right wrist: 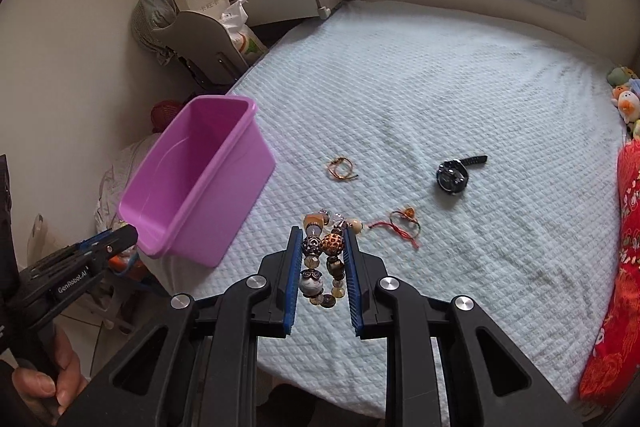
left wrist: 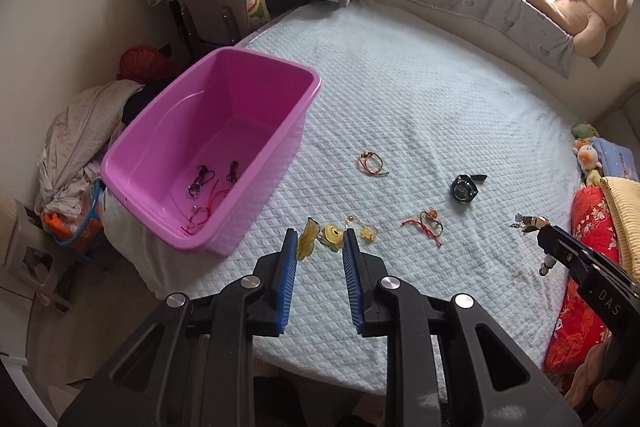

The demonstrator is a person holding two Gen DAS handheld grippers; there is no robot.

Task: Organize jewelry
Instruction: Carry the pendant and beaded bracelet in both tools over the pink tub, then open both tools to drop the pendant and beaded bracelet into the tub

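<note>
Left wrist view is showing the left gripper with its blue pads narrowed onto a yellow smiley charm, which is dangling between them together with an amber pendant at the left pad. Beyond the tips, at about 11 o'clock, a pink plastic bin is sitting on the near left corner of the pale quilted bed; dark cords and red string bracelets are lying on its floor. At 12 o'clock from the tips an orange cord bracelet is lying on the quilt, at 2 o'clock a black wristwatch, and between them, nearer the pads, a red string bracelet. At 3 o'clock the right gripper is entering the frame with beads hanging from its tip.

Right wrist view is showing that gripper pinching a chunky beaded bracelet, its brown, orange and clear beads hanging down between the pads and bunching above them. The bin is lying at 10 o'clock, the watch at 2 o'clock, the orange cord loop at 12 o'clock. At 8 o'clock a hand is gripping the handle of the left tool.
</note>
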